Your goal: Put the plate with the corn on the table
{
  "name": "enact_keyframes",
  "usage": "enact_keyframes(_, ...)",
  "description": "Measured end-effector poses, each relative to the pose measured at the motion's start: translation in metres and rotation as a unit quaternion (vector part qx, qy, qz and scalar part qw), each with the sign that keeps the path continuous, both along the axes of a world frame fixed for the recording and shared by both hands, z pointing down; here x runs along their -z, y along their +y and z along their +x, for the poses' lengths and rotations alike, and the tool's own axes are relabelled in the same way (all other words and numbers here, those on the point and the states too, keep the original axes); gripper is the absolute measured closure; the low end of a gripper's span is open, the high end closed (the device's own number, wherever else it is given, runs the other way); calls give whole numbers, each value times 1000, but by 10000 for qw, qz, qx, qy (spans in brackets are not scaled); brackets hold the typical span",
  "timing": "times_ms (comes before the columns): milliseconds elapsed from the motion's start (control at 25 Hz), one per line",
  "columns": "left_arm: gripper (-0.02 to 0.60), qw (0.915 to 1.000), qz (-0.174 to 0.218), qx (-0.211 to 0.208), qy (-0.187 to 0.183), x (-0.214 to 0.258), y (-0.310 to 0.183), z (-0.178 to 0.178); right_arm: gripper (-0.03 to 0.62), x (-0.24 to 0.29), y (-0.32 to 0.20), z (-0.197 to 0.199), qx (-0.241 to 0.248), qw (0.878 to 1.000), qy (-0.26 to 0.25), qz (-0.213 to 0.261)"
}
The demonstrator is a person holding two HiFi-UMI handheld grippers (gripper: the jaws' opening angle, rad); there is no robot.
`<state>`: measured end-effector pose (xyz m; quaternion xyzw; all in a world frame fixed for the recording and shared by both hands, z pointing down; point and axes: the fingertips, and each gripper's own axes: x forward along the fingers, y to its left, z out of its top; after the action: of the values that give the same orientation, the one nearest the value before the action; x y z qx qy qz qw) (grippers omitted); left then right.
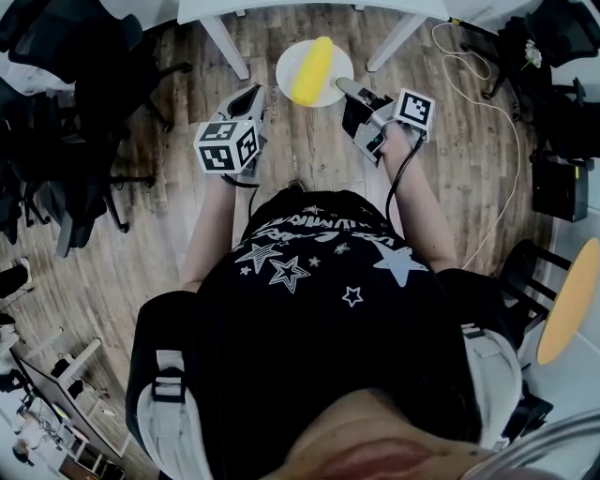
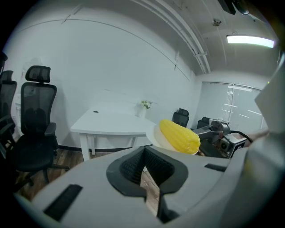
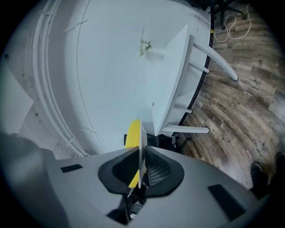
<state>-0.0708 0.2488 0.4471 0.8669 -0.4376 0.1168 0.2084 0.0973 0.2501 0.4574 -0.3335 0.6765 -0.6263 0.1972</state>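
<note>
A white plate (image 1: 286, 64) with a yellow corn cob (image 1: 311, 69) on it hangs in the air over the wood floor, short of the white table (image 1: 225, 9). My right gripper (image 1: 345, 86) is shut on the plate's right rim. In the right gripper view the plate (image 3: 141, 142) stands edge-on between the pads, with the corn (image 3: 132, 133) behind it. My left gripper (image 1: 253, 92) is to the left of the plate, apart from it, jaws together and empty. The left gripper view shows the corn (image 2: 179, 136), the plate (image 2: 156, 137) and the table (image 2: 111, 122) ahead.
Black office chairs (image 1: 84, 112) stand at the left, and one (image 2: 35, 120) beside the table. A white cable (image 1: 497, 122) lies on the floor at the right, near dark bags (image 1: 562, 178). Slanted table legs (image 1: 223, 47) are just beyond the plate.
</note>
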Motion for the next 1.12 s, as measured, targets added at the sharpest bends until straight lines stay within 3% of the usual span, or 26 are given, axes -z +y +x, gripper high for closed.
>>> enact_keyframes(360,577,9999,-126,42,-6,-13,-23,-24,562,-7,-23,-16,-78,9999,-103,-48)
enact_keyframes(640,577,9995,-178,226,-137,-25,-50,-20,563,-21,-66,-13,205,9996,-200,-9)
enact_keyframes(960,577,9976,-340,544,-255,-34,-137,-9,562,-20,-168,-1,615,9979,-199,69)
enact_keyframes(1120,577,9974,-381,572,-236,-37,-185,16,562,-19,-220,20,730,9973,-77,78)
